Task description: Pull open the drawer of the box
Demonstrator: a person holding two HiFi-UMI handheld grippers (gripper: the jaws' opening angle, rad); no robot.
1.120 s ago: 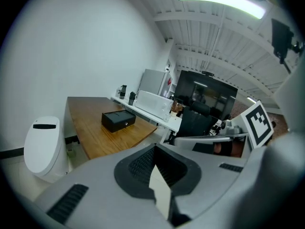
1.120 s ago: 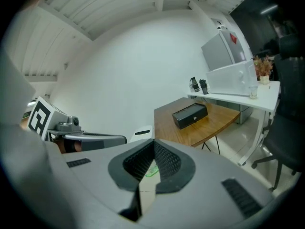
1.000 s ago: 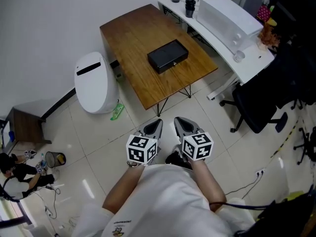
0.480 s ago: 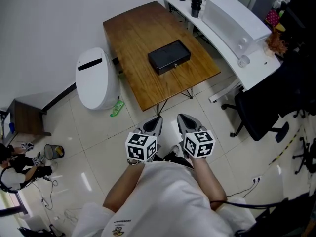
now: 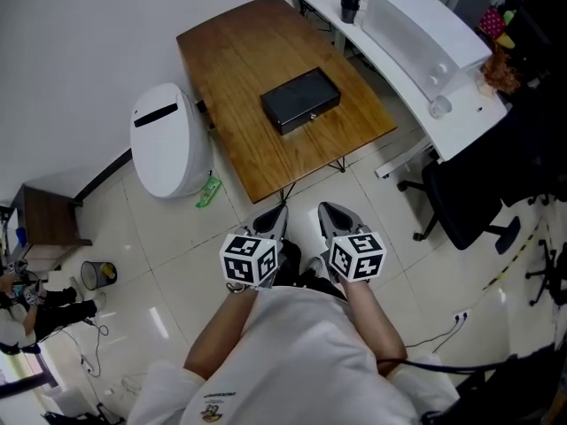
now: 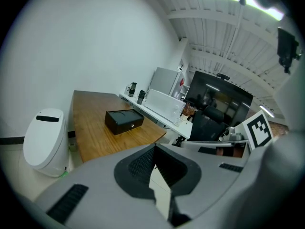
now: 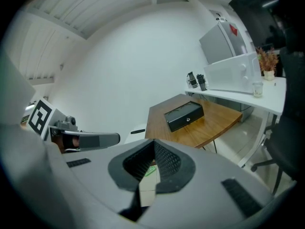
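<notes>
Tabletop (image 5: 232,60), box (image 5: 301,101) well beyond left gripper (image 5: 278,211), right gripper (image 5: 328,209) (both closed)

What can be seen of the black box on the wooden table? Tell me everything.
The black box is a low, flat, rectangular case with a matt dark finish, perhaps metal or plastic. Its top is plain. The long side that faces the near end of the table carries a small pale round fitting, a knob or a lock. That side sits flush, with nothing pulled out. The box lies flat, roughly mid-table, resting only on the wooden table.
</notes>
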